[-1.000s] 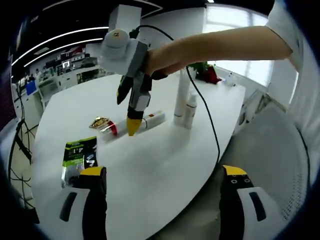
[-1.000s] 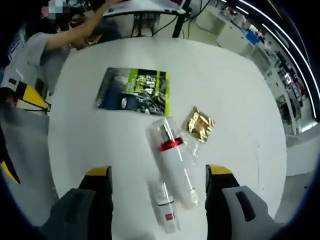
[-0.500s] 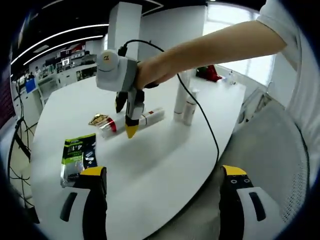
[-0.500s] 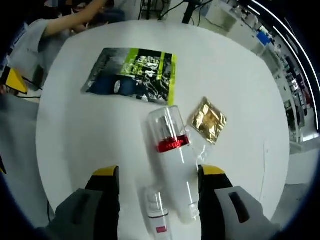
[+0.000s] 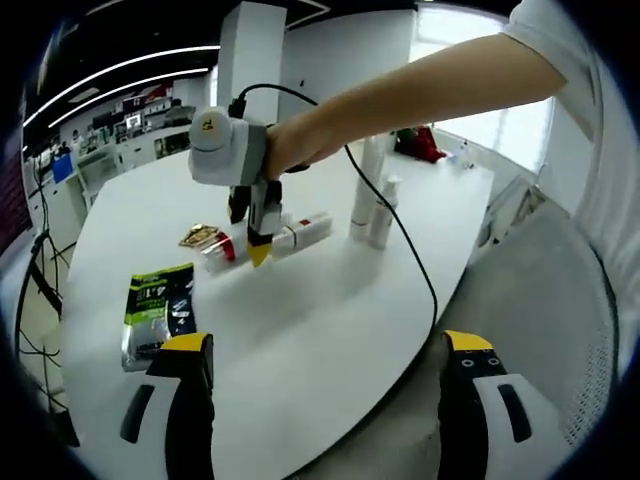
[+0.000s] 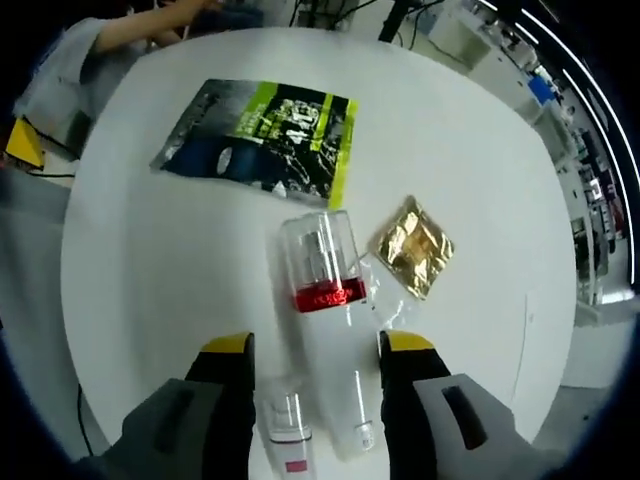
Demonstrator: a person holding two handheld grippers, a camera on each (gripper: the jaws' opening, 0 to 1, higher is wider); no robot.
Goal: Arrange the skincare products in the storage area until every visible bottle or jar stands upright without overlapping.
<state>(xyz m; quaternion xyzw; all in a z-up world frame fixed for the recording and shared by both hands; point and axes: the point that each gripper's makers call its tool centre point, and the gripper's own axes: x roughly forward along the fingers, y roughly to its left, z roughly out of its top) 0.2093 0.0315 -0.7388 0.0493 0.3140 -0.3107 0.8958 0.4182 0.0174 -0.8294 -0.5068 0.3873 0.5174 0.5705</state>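
Two clear bottles lie side by side on the white table (image 5: pixel 330 300): a larger one with a red band (image 6: pixel 322 300) and a smaller one (image 6: pixel 285 440). My right gripper (image 6: pixel 318 345) is open and low over them, with one jaw on either side of the pair. In the left gripper view, the right gripper (image 5: pixel 255 245) points down at the lying bottles (image 5: pixel 295 235), held by a hand. Two slim white bottles (image 5: pixel 368 205) stand upright just beyond. My left gripper (image 5: pixel 325 345) hangs open at the table's near edge, holding nothing.
A green-and-black packet (image 6: pixel 260 135) lies flat past the bottles, and a gold sachet (image 6: pixel 412 245) sits to their right. A black cable (image 5: pixel 410 250) trails from the right gripper across the table. A red object (image 5: pixel 420 145) sits at the far edge.
My right gripper has come down closer to the two lying bottles and its jaws have narrowed around them. The left gripper has stayed where it was.
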